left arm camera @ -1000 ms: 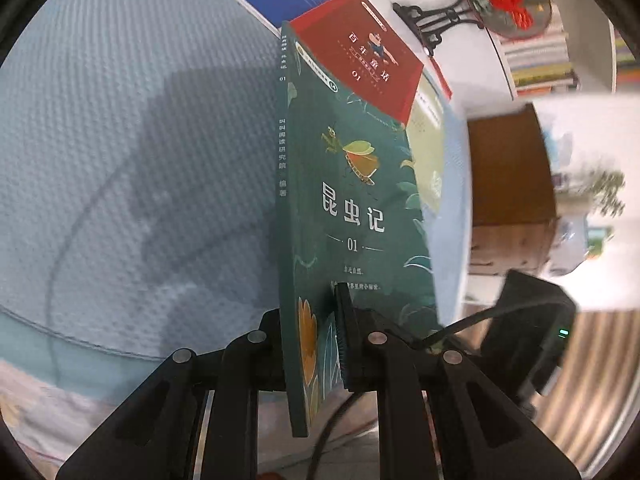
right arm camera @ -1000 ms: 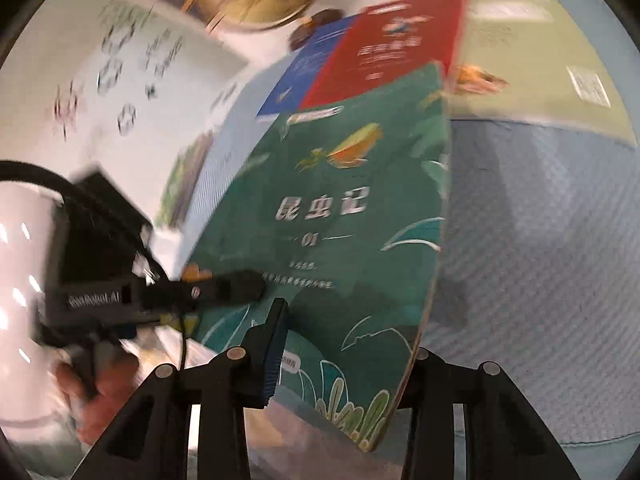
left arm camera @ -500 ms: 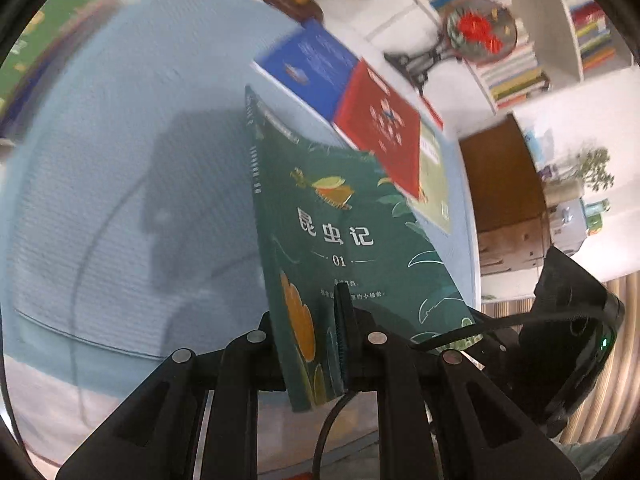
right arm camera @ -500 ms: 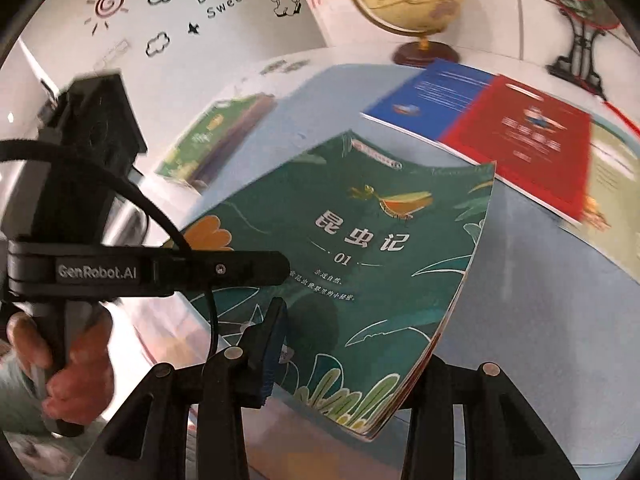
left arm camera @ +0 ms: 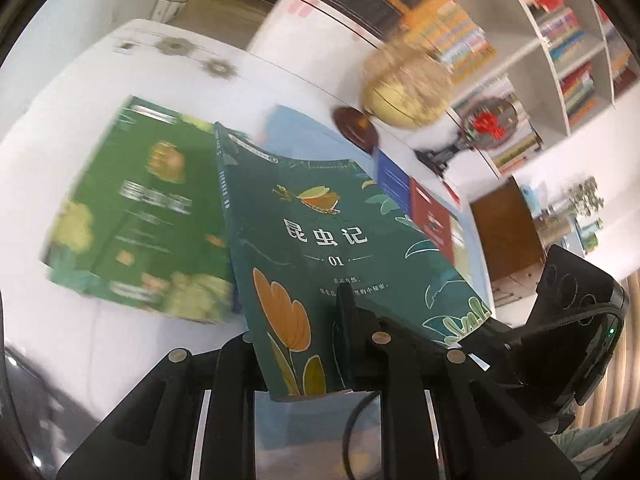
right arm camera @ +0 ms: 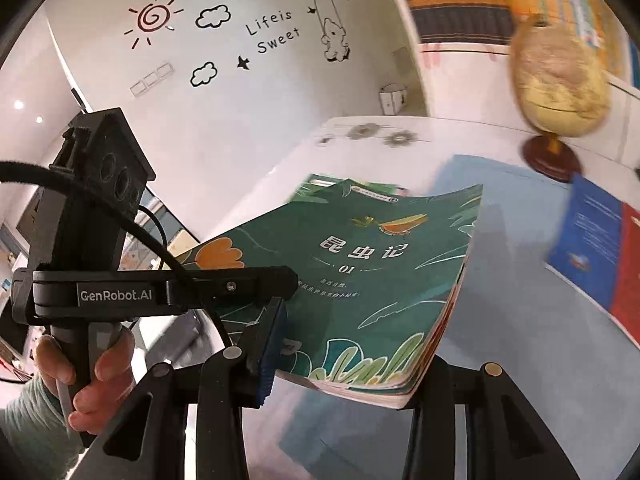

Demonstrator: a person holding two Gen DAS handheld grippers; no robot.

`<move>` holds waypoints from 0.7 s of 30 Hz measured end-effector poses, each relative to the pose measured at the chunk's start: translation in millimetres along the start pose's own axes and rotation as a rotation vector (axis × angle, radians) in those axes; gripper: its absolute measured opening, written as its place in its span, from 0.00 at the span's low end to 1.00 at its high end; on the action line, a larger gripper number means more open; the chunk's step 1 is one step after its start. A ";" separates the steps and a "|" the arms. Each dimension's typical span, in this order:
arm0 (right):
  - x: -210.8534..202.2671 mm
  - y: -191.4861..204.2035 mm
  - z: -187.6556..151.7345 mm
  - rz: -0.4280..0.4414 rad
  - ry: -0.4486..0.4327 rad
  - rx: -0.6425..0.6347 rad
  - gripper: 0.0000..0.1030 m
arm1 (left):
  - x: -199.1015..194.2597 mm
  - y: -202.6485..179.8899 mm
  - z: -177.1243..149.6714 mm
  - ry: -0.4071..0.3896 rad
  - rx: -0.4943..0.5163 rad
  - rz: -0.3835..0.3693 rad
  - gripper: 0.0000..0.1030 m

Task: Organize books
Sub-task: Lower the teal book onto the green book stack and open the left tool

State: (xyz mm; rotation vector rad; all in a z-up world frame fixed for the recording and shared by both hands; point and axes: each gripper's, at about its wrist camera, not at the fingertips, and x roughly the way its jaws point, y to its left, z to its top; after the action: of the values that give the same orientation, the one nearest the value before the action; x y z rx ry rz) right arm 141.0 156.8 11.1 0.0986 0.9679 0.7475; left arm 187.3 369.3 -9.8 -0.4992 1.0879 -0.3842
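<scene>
A dark green book (left arm camera: pixel 320 240) with an orange flower and white title hangs above the table, held by both grippers. My left gripper (left arm camera: pixel 300 320) clamps its lower edge near the spine; its jaws are opening slightly, with the book still between the pads. My right gripper (right arm camera: pixel 356 344) is shut on the same book (right arm camera: pixel 360 264), its blue pad on the cover and the other finger under the page edge. A bright green book (left arm camera: pixel 140 216) lies on the white table just left of the held one. A blue book (right arm camera: pixel 588 236) and a red book (right arm camera: pixel 632 272) lie to the right.
A globe (right arm camera: pixel 560 80) on a brown stand sits at the table's far side, next to a red ornament (left arm camera: pixel 488 124). A light blue mat (right arm camera: pixel 520 280) covers the table (left arm camera: pixel 60 120). Bookshelves (left arm camera: pixel 560 40) fill the back wall. A hand (right arm camera: pixel 96 372) grips the left tool's handle.
Both grippers have carried the dark green book up and leftward, away from the blue and red books and over to the bright green book. The book has tilted from upright to nearly flat.
</scene>
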 end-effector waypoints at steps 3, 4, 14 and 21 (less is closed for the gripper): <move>37.4 12.8 15.5 0.026 0.018 0.027 0.40 | -3.2 37.7 13.2 0.009 -0.034 0.029 0.16; 53.9 13.8 18.9 0.030 0.034 0.048 0.40 | -0.5 48.1 16.6 0.020 -0.046 0.041 0.18; 134.1 28.5 29.6 0.016 0.147 0.188 0.44 | 3.6 128.7 33.9 0.049 -0.235 0.099 0.31; 165.4 33.0 16.2 0.025 0.271 0.199 0.55 | -10.0 164.1 19.8 0.016 -0.352 0.126 0.31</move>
State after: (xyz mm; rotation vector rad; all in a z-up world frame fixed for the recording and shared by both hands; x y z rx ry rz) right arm 192.5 287.3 -83.9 0.1866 1.3007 0.6964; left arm 209.7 514.1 -87.0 -0.7347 1.2023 -0.0840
